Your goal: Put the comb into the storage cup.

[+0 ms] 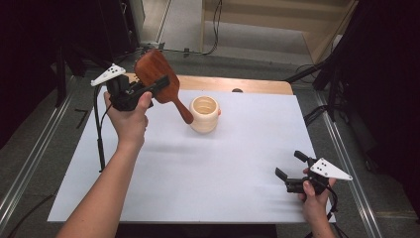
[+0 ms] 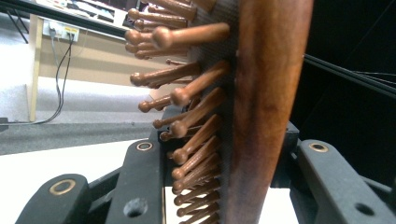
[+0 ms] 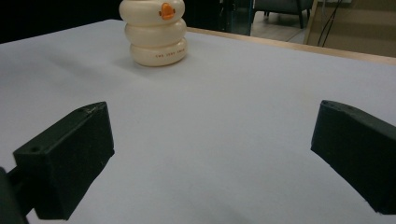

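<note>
Cream-coloured and shaped like three stacked rings, a holder cup (image 1: 204, 114) stands upright on the white table cover (image 1: 198, 173), toward the far middle of the table. In the right gripper view the cup (image 3: 158, 32) carries an orange mark near its top and a line of small dark lettering on its lowest ring, too small to read. From above its mouth is open and its inside looks pale.

A reddish-brown wooden paddle hairbrush (image 1: 159, 79) is held up in the air at the far left by the left gripper (image 1: 151, 89), whose jaws pinch the brush head between them. The handle slants down and to the right, its tip ending just beside the cup's rim; whether it touches cannot be told. In the left gripper view the hairbrush (image 2: 261, 112) stands edge-on between the two black jaws, with rows of round-tipped wooden pins pointing left. The person's left hand (image 1: 130, 116) grips the tool from below, forearm reaching in from the lower left, wrist raised well above the table.

At the near right edge of the cover, the right gripper (image 1: 292, 171) sits low with its jaws spread wide and nothing between them, pointing left and away. The right hand (image 1: 314, 196) holds it from beneath, a grey three-cornered plate (image 1: 329, 169) on top. In its own view the right gripper (image 3: 210, 154) faces the cup across bare cover, well apart from it.
</note>
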The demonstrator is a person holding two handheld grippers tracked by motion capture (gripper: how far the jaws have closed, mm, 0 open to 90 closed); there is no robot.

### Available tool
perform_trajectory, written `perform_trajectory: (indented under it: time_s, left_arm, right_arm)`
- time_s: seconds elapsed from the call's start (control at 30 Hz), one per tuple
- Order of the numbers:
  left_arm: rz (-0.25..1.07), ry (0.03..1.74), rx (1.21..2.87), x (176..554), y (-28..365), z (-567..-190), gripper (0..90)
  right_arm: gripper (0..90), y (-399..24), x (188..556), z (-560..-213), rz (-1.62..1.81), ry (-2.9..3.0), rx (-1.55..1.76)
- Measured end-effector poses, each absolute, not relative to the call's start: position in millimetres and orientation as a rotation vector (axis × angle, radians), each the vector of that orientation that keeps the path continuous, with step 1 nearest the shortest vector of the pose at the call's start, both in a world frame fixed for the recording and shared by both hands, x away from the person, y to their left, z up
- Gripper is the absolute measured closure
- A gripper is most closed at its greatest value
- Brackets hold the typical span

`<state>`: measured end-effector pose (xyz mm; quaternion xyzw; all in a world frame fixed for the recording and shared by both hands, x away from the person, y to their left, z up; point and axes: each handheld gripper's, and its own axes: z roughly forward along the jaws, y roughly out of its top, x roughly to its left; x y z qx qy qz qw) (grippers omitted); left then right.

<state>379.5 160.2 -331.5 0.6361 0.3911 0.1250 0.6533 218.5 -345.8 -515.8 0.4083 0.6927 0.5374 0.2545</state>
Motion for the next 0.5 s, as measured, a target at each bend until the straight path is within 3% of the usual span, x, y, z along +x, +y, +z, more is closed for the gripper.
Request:
perform_trajectory:
  time_s: [0.5]
  left_arm:
    - [0.278,0.902,1.416,399,153,-332,59.6]
  right_arm:
    - [0.0,-346,219,-516,1.463,1.881,1.106]
